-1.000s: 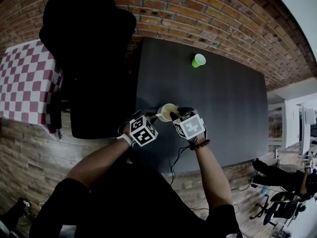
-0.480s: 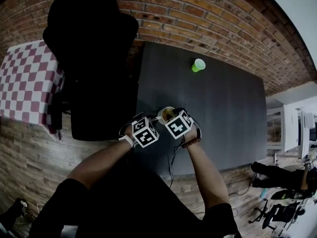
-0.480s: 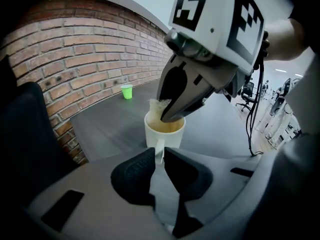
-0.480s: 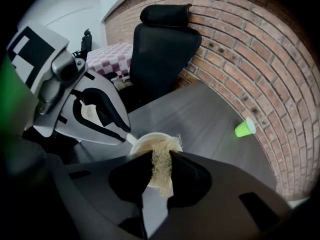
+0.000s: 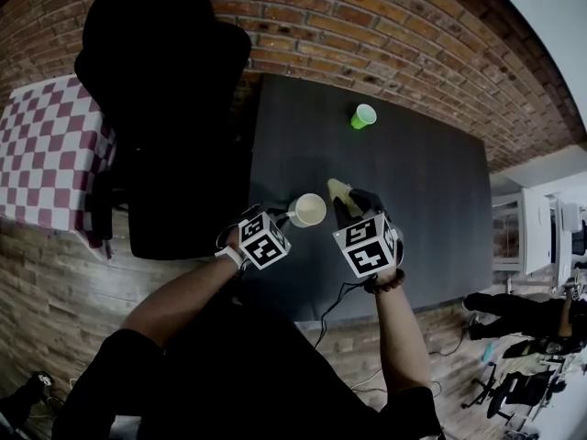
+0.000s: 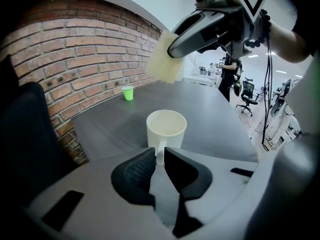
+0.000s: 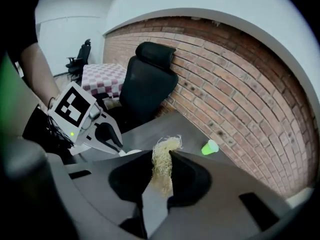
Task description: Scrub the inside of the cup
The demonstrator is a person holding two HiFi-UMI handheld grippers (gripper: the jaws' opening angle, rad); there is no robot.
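Observation:
A cream mug stands upright on the dark table. My left gripper is shut on the mug's handle. My right gripper is shut on a pale fibrous scrub pad. It holds the pad in the air to the right of the mug, clear of the rim. The mug's inside looks empty in the left gripper view.
A green cup stands far back on the table near the brick wall. A black office chair sits left of the table. A checked cloth covers a surface further left.
My right gripper has lifted the scrub pad out of the mug and swung to the right. The left gripper and the mug have stayed in place.

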